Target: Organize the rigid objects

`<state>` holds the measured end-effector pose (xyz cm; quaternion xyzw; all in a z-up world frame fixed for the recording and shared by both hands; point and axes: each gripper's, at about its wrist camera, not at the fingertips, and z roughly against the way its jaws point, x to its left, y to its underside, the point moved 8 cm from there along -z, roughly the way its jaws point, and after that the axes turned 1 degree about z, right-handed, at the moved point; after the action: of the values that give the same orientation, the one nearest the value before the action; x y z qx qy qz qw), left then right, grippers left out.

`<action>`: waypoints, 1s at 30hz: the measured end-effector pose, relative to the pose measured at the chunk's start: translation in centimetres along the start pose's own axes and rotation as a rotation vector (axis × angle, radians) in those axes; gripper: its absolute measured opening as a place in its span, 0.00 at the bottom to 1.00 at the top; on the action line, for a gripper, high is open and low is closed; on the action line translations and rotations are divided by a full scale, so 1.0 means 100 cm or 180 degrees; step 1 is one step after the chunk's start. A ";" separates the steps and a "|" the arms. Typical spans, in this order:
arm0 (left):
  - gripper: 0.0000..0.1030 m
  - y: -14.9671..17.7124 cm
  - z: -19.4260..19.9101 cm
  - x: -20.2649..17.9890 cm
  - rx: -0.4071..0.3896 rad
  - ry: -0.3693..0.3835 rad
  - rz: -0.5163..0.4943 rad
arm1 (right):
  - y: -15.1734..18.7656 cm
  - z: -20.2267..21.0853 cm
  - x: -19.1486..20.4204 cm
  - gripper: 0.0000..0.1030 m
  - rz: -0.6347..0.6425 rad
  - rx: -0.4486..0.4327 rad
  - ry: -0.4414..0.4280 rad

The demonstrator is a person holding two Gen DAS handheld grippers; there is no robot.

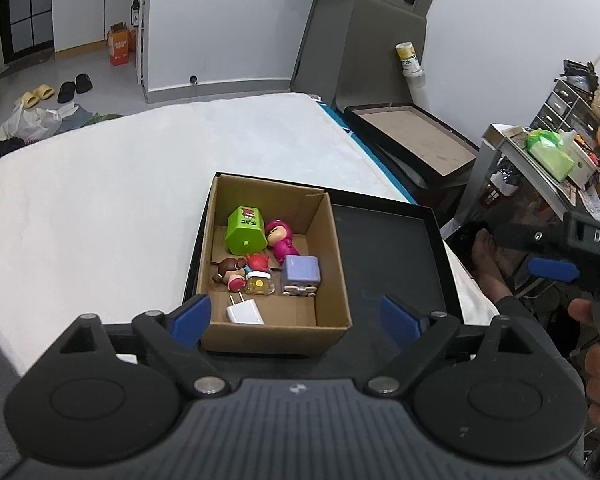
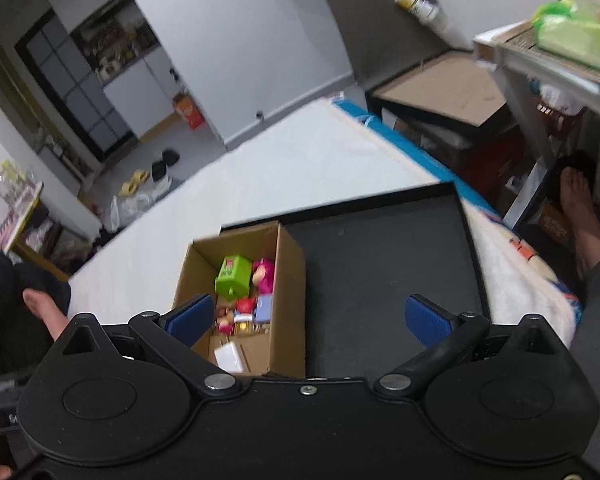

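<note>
Left tongs [image 1: 296, 318] spread wide, empty | right tongs [image 2: 308, 316] spread wide, empty | cardboard box [image 1: 332, 280] of toys in black tray [image 1: 388, 248] on white bed [image 1: 120, 184] | cluttered room.

White padded mattress [image 1: 140, 184] w/ blue edge carries everything. Directly on it: shallow black rectangular tray [image 1: 388, 248], near mattress's right edge. Inside tray, against its left wall, sits open brown cardboard box [image 1: 328, 280]; rest of tray floor right of box is bare. Mattress left of tray: plain white.
</note>
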<state>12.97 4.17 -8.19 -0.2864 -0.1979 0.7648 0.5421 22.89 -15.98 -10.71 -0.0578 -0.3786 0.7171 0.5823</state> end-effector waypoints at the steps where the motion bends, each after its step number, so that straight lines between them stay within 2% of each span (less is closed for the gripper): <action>1: 0.89 0.000 0.004 -0.003 -0.0019 -0.0012 -0.0017 | -0.002 0.004 -0.002 1.00 -0.0012 -0.0033 0.0011; 7: 0.90 0.003 0.026 -0.012 -0.0026 -0.0038 0.0001 | -0.007 0.031 -0.009 1.00 0.0037 -0.0168 0.0133; 10: 0.90 0.002 0.040 -0.016 -0.0057 -0.0069 -0.0046 | -0.011 0.050 -0.010 1.00 -0.0004 -0.0337 0.0102; 14: 0.91 0.002 0.056 -0.021 -0.0108 -0.0109 -0.0038 | -0.010 0.065 -0.010 1.00 0.0008 -0.0424 0.0080; 24: 0.91 0.013 0.085 -0.037 -0.0235 0.0040 -0.0009 | -0.002 0.095 -0.008 1.00 0.0212 -0.0582 0.0234; 27: 0.92 0.016 0.091 -0.040 -0.0367 0.0092 -0.0035 | 0.001 0.103 -0.012 1.00 0.0244 -0.0627 0.0310; 30: 0.92 0.022 0.093 -0.042 -0.0381 0.0111 -0.0068 | 0.004 0.108 -0.014 1.00 0.0247 -0.0646 0.0292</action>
<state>6.39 -0.46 -1.53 -0.3295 -0.2368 0.7407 0.5355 17.33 -22.36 -3.83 -0.1639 -0.4196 0.6937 0.5619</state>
